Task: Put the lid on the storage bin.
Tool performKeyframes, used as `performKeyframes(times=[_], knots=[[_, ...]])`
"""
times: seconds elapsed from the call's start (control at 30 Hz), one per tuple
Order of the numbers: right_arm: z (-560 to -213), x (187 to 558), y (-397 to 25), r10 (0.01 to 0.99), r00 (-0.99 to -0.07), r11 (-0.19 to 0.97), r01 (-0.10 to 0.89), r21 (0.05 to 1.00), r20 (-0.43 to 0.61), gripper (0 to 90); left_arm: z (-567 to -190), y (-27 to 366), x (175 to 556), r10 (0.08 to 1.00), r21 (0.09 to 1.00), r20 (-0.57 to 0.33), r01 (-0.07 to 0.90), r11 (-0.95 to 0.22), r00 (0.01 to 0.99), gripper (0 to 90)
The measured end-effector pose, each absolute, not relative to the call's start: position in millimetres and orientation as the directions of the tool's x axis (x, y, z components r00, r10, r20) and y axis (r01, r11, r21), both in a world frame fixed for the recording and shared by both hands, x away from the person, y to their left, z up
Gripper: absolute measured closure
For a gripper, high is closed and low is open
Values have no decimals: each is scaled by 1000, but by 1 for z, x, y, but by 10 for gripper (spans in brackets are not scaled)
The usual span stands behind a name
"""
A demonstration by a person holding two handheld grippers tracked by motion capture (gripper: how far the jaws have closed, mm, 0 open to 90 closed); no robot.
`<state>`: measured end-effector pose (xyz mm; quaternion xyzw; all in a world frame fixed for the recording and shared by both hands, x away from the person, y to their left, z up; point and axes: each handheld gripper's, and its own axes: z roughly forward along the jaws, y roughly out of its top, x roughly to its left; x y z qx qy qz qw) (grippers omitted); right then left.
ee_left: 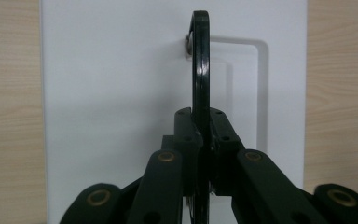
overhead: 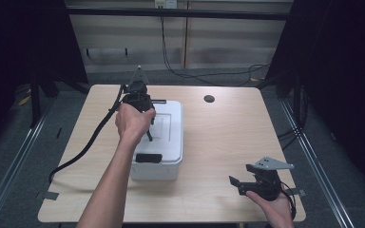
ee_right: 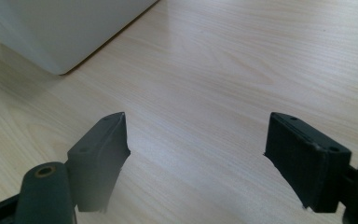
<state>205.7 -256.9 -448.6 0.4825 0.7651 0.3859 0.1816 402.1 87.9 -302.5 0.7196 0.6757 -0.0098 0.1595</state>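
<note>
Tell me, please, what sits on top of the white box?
A white lid covers the white box. Its black handle is raised and pinched by the left hand-held gripper; a black latch sits at the near edge. The contents are hidden.

White plastic box (overhead: pixel 164 156), rectangular with rounded corners, standing left of centre on the surface, long side running near to far. Closed by a flat white lid (ee_left: pixel 116 93) with a shallow rectangular recess in its middle. Black latch (overhead: pixel 148 158) clipped at the near edge of the lid. Thin black handle (ee_left: pixel 200 65), hinged at the lid's recess by a small metal pivot, raised upright and seen edge-on in the left gripper view. Pinched near its lower part between the jaws of the left gripper (ee_left: pixel 200 140).
</note>
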Motion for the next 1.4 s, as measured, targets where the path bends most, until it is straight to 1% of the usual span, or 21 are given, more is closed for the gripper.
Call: performKeyframes(times=[0.53,0.8,0.93,1.0,1.07,1.1,1.13,1.17,1.2,1.23,1.3,1.33,1.4], knots=[[-449,206,-257,878,-470,238,599,765,94,206,-307,84,404,968,207,-231,977,-47,96,839],[-449,206,-257,878,-468,237,600,764,95,206,-309,86,405,960,244,-215,962,-126,181,778],[-449,206,-257,878,-468,238,602,762,96,206,-305,90,406,950,265,-220,951,-161,222,729],[-449,206,-257,879,-467,237,602,763,95,206,-305,93,406,946,270,-221,947,-175,238,681],[-449,206,-257,879,-468,238,601,763,95,206,-306,98,407,935,264,-251,947,-183,251,599],[-449,206,-257,879,-467,238,600,764,94,206,-307,101,408,932,262,-261,948,-182,251,539],[-449,206,-257,879,-468,238,599,765,93,206,-308,105,409,937,260,-251,950,-175,242,502],[-449,206,-257,879,-467,236,600,765,95,206,-309,108,410,939,259,-251,951,-167,233,475],[-449,206,-257,879,-467,236,600,764,96,206,-310,114,411,937,255,-272,955,-151,221,448],[-449,206,-257,879,-466,235,602,763,97,206,-310,117,412,934,258,-279,954,-152,224,411],[-449,206,-257,879,-466,236,604,762,97,206,-310,125,414,927,269,-291,950,-158,236,371],[-449,206,-257,879,-466,236,604,762,97,206,-310,125,414,927,269,-291,950,-158,236,318],[-449,206,-257,880,-465,234,604,762,98,206,-308,130,414,917,280,-308,945,-166,252,308]])
